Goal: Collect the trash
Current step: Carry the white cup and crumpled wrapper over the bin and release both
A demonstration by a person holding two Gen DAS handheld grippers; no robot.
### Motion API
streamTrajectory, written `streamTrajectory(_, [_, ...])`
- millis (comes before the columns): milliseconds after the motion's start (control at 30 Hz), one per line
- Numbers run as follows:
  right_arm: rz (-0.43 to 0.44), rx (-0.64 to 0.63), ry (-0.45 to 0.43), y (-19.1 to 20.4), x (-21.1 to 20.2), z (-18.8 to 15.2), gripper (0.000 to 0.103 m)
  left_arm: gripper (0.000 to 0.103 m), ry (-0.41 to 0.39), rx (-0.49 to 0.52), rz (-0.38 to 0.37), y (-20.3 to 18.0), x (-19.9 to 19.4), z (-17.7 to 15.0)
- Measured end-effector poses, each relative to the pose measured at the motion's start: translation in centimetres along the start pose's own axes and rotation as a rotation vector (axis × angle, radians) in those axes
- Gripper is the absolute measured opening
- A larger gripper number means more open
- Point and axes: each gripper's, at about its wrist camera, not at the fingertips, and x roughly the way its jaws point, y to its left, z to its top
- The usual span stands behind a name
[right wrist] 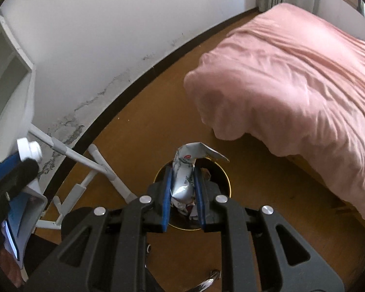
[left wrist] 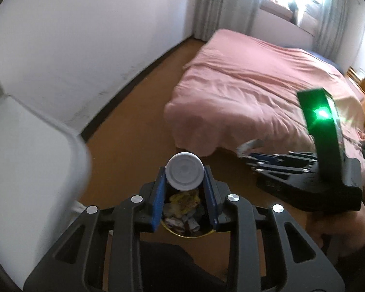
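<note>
Holding trash over the bin [right wrist: 227,182] w/ both grippers, ready to drop.

Left wrist view: left gripper [left wrist: 185,189] clamped on a white-capped bottle [left wrist: 184,171] at lower centre, pads tight on its sides; the bin's litter shows right below between the fingers. Right gripper [left wrist: 249,157] at mid right, nipping a crumpled bit. Right wrist view: right gripper [right wrist: 184,189] clamped on a crumpled wrapper [right wrist: 185,170], hanging over the gold-rimmed bin mouth, lower centre. To drop well: keep each item centred over the opening, then spread jaws fully; wrapper is light, may cling to a pad. Room: brown floor [right wrist: 143,121], pink bed [right wrist: 304,85] upper right, scuffed white wall [right wrist: 97,36] upper left, white stand [right wrist: 95,165] at left.
</note>
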Motion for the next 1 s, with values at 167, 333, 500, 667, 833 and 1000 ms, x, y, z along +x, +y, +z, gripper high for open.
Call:
streamTrajectory(167, [0.004,0.009,0.076,-1.2,3.2,0.1,0.018,0.029,0.085,-0.013,-0.044,-1.0,4.5,-0.8])
streamTrajectory(333, [0.015,0.021,0.139,-1.7,5.5,-0.6,0.018,0.029,0.140,-0.004,-0.036,-1.5,7.5,-1.6])
streamTrajectory(500, [0.028,0.031,0.156,-1.9,6.2,-1.1,0.018,0.029,0.172,-0.010,-0.035,-0.4,9.3,-2.3])
streamTrajectory(667, [0.021,0.046,0.159,-2.0,6.3,-0.9,0.021,0.029,0.172,-0.003,-0.047,-0.2,11.2,-2.6])
streamTrajectory(833, [0.026,0.054,0.124,-2.1,5.8,-0.5,0.049,0.029,0.191,-0.019,-0.060,0.1,11.9,-3.2])
streamTrajectory(1000, [0.030,0.068,0.093,-2.4,5.2,-0.3,0.050,0.045,0.207,-0.020,-0.060,0.1,12.1,-3.3])
